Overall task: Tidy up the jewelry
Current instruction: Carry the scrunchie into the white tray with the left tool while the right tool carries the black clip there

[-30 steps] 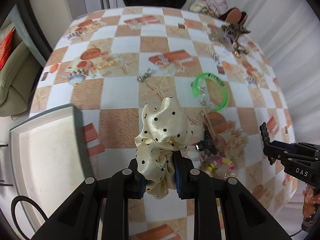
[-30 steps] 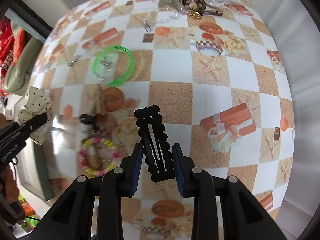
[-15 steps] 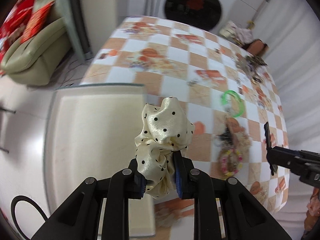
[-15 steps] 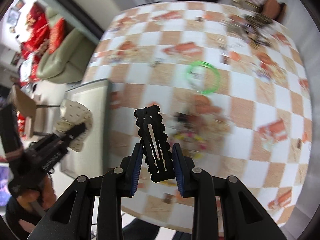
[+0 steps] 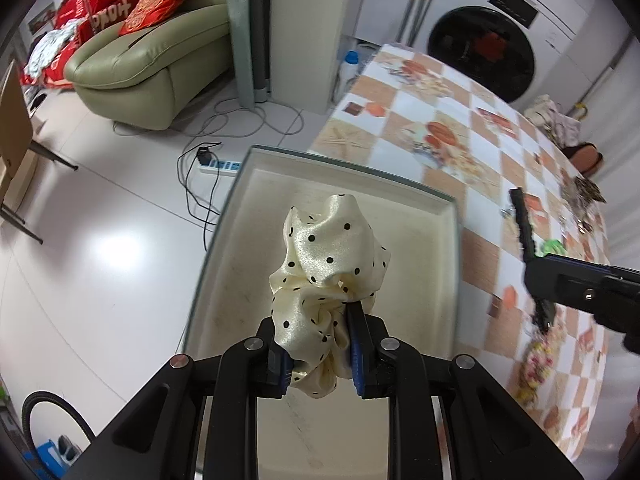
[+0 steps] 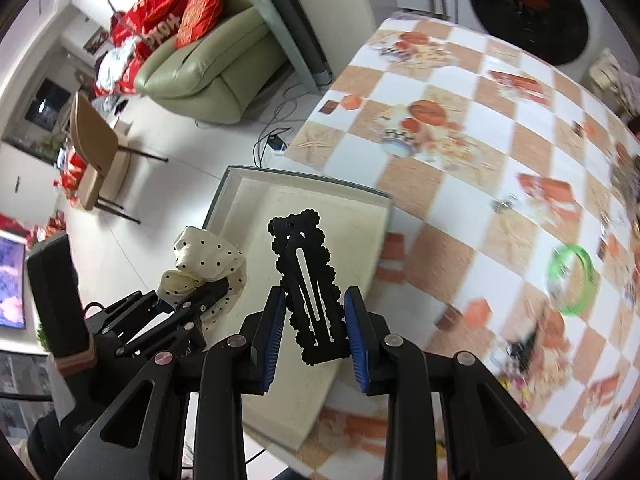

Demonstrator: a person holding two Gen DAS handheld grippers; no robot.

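Left wrist view: we have swung both grippers off the checkered table (image 5: 472,184) and over the cream tray (image 5: 404,196) at its edge. Left gripper (image 5: 318,354) pinches the dotted scrunchie (image 5: 328,264); right gripper (image 6: 316,334) clamps the black hair clip (image 6: 310,280). Tray floor lies open toward twelve o'clock; its rim crowds three.

Left gripper (image 5: 316,354) carried scrunchie (image 5: 326,276) over tray (image 5: 448,240); right gripper (image 6: 316,342) brought hair clip (image 6: 310,284) over it too.
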